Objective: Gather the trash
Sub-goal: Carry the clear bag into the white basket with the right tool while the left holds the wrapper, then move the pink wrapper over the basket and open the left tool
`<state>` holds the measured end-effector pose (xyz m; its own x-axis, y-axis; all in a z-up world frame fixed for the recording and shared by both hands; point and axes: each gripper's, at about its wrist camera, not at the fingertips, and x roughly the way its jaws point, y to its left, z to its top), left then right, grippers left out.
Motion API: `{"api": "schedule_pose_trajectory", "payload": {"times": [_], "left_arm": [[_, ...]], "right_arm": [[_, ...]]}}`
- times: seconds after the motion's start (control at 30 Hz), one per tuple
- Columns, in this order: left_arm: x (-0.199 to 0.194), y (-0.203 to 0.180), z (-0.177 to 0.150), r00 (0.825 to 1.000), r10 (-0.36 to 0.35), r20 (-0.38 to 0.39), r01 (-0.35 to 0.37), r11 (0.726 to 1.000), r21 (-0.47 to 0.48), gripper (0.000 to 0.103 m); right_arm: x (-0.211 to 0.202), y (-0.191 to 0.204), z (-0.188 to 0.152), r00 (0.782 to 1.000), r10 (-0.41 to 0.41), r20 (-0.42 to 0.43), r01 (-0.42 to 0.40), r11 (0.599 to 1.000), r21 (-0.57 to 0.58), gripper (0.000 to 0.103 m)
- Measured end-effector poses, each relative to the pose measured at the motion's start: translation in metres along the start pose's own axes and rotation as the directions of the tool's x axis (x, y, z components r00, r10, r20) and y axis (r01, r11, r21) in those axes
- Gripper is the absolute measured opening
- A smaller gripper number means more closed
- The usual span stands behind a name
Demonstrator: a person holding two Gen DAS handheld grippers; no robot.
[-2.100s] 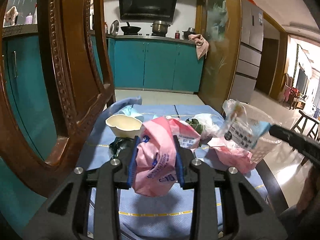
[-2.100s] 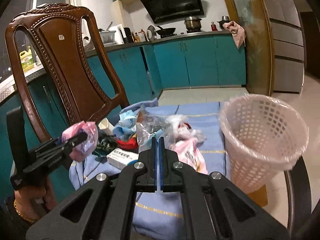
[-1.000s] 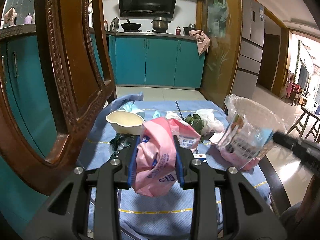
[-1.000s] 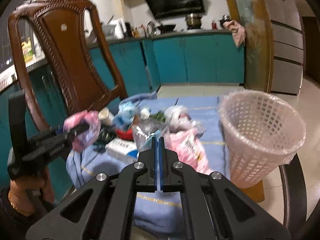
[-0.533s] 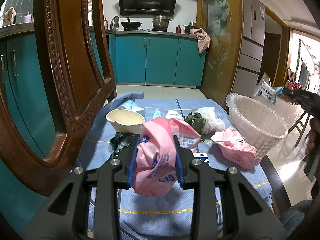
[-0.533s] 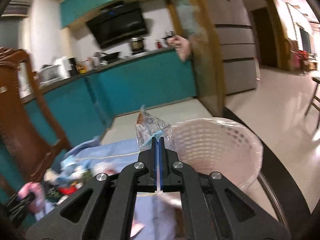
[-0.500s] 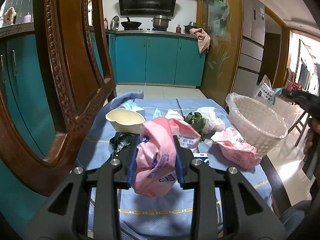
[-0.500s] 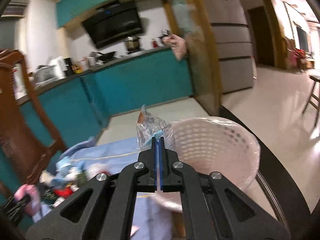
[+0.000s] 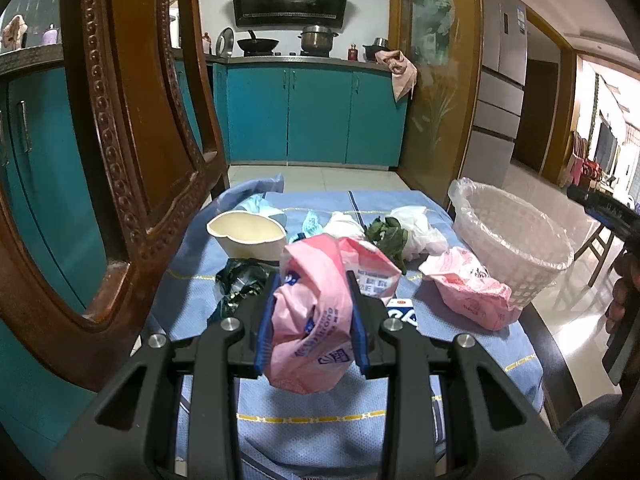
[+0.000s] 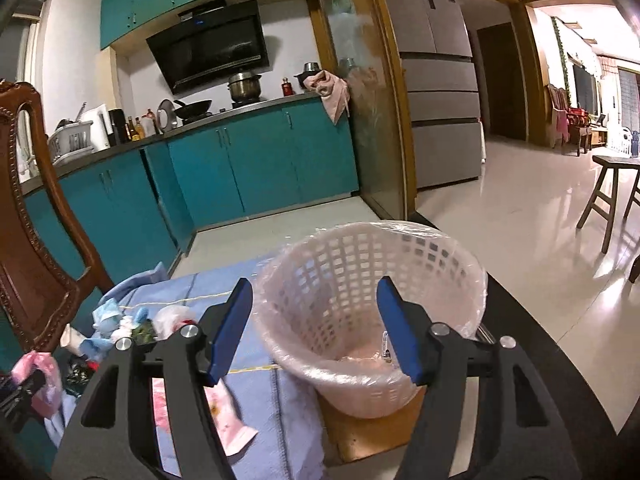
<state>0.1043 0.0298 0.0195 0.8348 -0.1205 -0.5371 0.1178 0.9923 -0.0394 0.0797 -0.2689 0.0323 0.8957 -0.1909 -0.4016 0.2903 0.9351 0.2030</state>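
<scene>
My left gripper is shut on a crumpled pink plastic bag, held above the blue tablecloth. It also shows at the left edge of the right wrist view, as the left gripper. My right gripper hangs over the white mesh basket with its clear liner. Its jaws are opening and nothing is between them. A bit of clear wrapper lies low inside the basket. In the left wrist view the basket stands at the table's right edge, with the right gripper beyond it.
Loose trash lies on the cloth: a cream bowl, another pink bag, green leaves, a white bag, a dark wrapper. A carved wooden chair stands close at the left. A stool stands on the floor at right.
The right gripper swung from the trash pile to over the basket with a clear wrapper in it, then its jaws parted and the wrapper left them. The left gripper kept still.
</scene>
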Motion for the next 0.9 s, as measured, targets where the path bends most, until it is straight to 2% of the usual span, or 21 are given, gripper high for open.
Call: {"api": "schedule_pose_trajectory", "payload": {"times": [0.17,0.37,0.5,0.67,0.7,0.73,0.77,0.8,0.83,0.87,0.9], "left_arm": [[0.002,-0.016,0.004,0.999,-0.044,-0.029,0.044,0.999,0.019,0.032],[0.017,-0.072,0.035,0.987,-0.153,-0.054,0.156,0.986,0.066,0.032],[0.042,-0.141,0.082,0.952,-0.299,-0.062,0.304,0.948,0.099,0.032],[0.079,-0.223,0.123,0.909,-0.408,-0.082,0.416,0.896,0.156,0.034],[0.093,-0.243,0.129,0.891,-0.439,-0.116,0.453,0.876,0.165,0.037],[0.102,-0.252,0.13,0.885,-0.444,-0.137,0.463,0.87,0.171,0.048],[0.111,-0.261,0.13,0.887,-0.435,-0.155,0.458,0.871,0.179,0.058],[0.118,-0.264,0.129,0.9,-0.41,-0.152,0.433,0.883,0.183,0.078],[0.12,-0.261,0.127,0.916,-0.38,-0.126,0.398,0.899,0.184,0.089],[0.118,-0.254,0.124,0.926,-0.364,-0.105,0.378,0.908,0.183,0.089],[0.114,-0.246,0.121,0.928,-0.36,-0.099,0.373,0.91,0.181,0.089]], "right_arm": [[0.004,0.006,0.0,1.0,0.012,-0.009,-0.012,1.0,-0.004,0.064],[0.005,-0.013,0.003,1.0,-0.019,-0.003,0.019,0.999,0.049,0.064],[0.006,-0.028,0.002,0.998,-0.067,-0.007,0.068,0.994,0.083,0.064],[0.0,-0.054,0.003,0.985,-0.17,0.009,0.166,0.973,0.158,0.065],[-0.001,-0.057,0.004,0.984,-0.176,0.014,0.171,0.97,0.172,0.065],[-0.003,-0.061,0.004,0.983,-0.183,0.019,0.176,0.967,0.187,0.065],[-0.003,-0.063,0.003,0.983,-0.183,0.022,0.176,0.965,0.194,0.065],[-0.003,-0.064,0.003,0.983,-0.181,0.022,0.173,0.965,0.195,0.065],[-0.004,-0.064,0.003,0.984,-0.176,0.023,0.168,0.966,0.195,0.065],[-0.004,-0.064,0.002,0.985,-0.168,0.025,0.16,0.968,0.192,0.065],[-0.004,-0.063,0.002,0.987,-0.16,0.026,0.153,0.97,0.191,0.065]]}}
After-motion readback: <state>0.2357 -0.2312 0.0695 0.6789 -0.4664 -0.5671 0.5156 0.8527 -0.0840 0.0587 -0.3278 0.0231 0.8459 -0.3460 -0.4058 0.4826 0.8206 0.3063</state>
